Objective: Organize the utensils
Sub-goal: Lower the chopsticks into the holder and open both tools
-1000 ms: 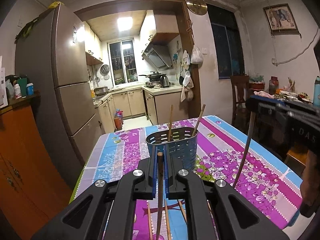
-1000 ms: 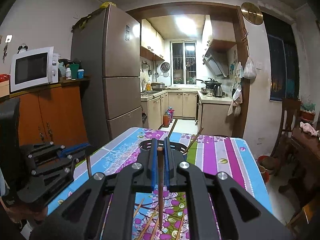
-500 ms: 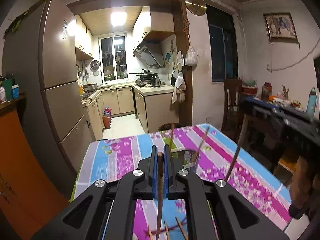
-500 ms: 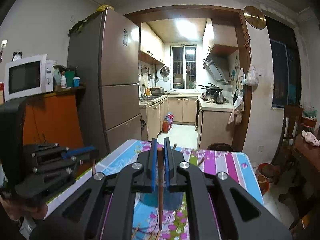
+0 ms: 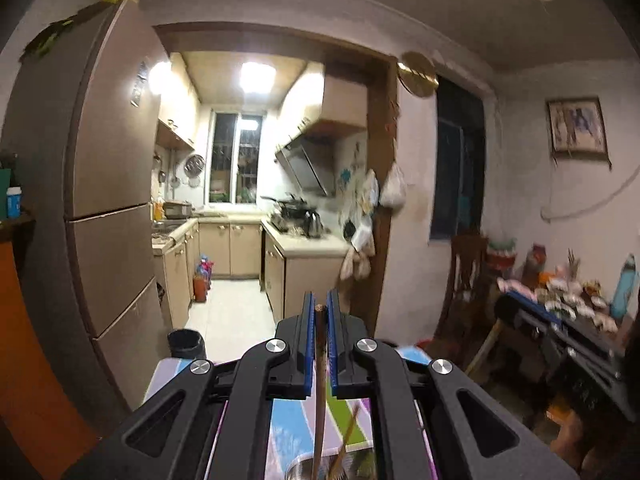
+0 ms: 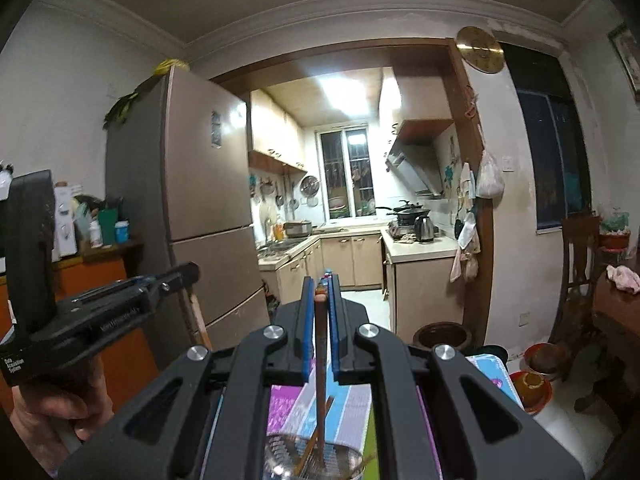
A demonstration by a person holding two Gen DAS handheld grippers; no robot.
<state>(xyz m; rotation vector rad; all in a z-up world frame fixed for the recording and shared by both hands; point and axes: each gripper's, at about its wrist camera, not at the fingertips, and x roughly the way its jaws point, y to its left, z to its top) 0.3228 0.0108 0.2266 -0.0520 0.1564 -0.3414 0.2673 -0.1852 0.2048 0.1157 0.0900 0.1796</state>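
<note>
Kitchen doorway fills the background. My left tool (image 5: 319, 312) and right tool (image 6: 320, 292) each pinch one light, stiff, slippery chopstick (image 5: 320, 380) near its top, tips hanging over the metal holder (image 6: 312, 456) at bottom centre.
</note>
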